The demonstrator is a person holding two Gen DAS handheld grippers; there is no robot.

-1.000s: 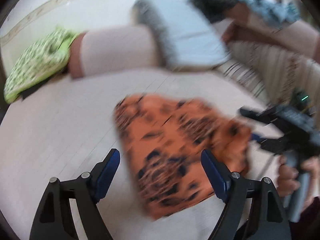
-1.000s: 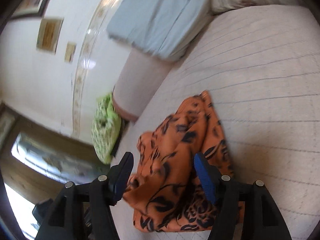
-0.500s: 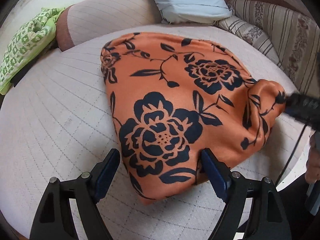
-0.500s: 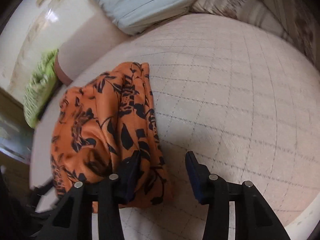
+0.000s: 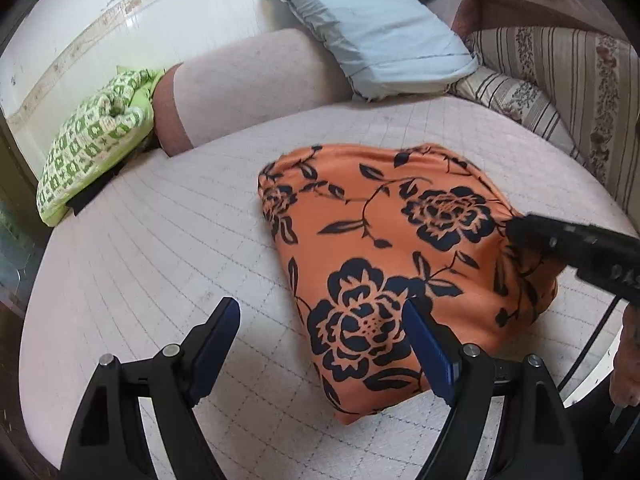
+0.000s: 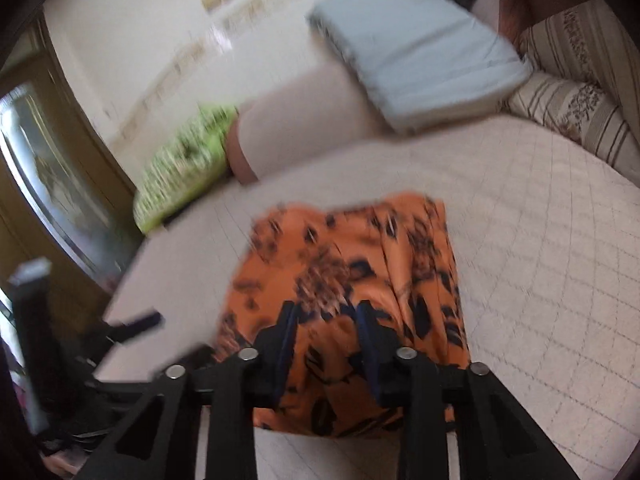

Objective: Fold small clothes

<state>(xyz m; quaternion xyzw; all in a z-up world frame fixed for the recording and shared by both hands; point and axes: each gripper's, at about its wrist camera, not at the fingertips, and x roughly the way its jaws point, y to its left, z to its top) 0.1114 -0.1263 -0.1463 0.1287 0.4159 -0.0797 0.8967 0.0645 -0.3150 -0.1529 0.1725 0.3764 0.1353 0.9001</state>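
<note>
An orange garment with black flowers (image 5: 380, 240) lies spread on the quilted pale cover (image 5: 160, 264). My left gripper (image 5: 320, 308) hangs open just above its near-left part. Its right finger is over the cloth and its left finger is over bare quilt. My right gripper (image 5: 520, 232) comes in from the right at the garment's bunched right edge. In the blurred right wrist view the right gripper (image 6: 326, 308) has its jaws closing, with a fold of the orange garment (image 6: 360, 248) pinched between the blue pads.
A light blue pillow (image 5: 372, 28) leans on a pale bolster (image 5: 248, 84) at the back. A green patterned cushion (image 5: 96, 140) lies far left and striped floral cushions (image 5: 508, 96) far right. A hand (image 5: 628, 352) and a cable (image 5: 588, 344) show at the cover's right edge.
The right gripper's jaws narrowed onto the garment's edge while it rolled and swung across. The garment went from crumpled to spread out. The left gripper dipped slightly and stayed open.
</note>
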